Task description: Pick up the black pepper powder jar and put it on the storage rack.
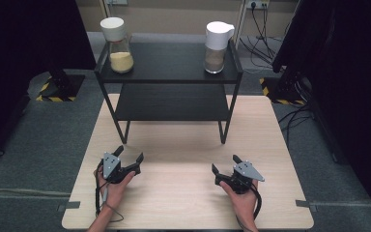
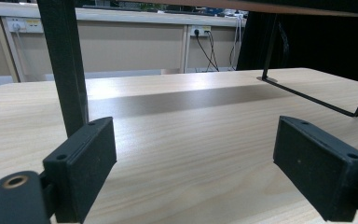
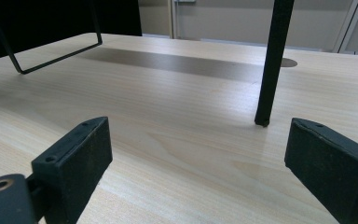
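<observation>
Start position: 2 jars on the top shelf, both tongs empty on the table.

The left tongs (image 1: pixel 128 155) and right tongs (image 1: pixel 225 163) rest wide open on the table (image 1: pixel 183 193), holding nothing. The left jar (image 1: pixel 117 46) and right jar (image 1: pixel 216 47) stand well apart on the rack (image 1: pixel 169 65). Both look like glass, part-filled: likely heavy, rigid, slippery, breakable. Grip the body below the white lid, squarely.

Jar (image 1: pixel 119 46) contents — too small to identify (pitcher (image 1: pixel 217 41) likewise)
</observation>
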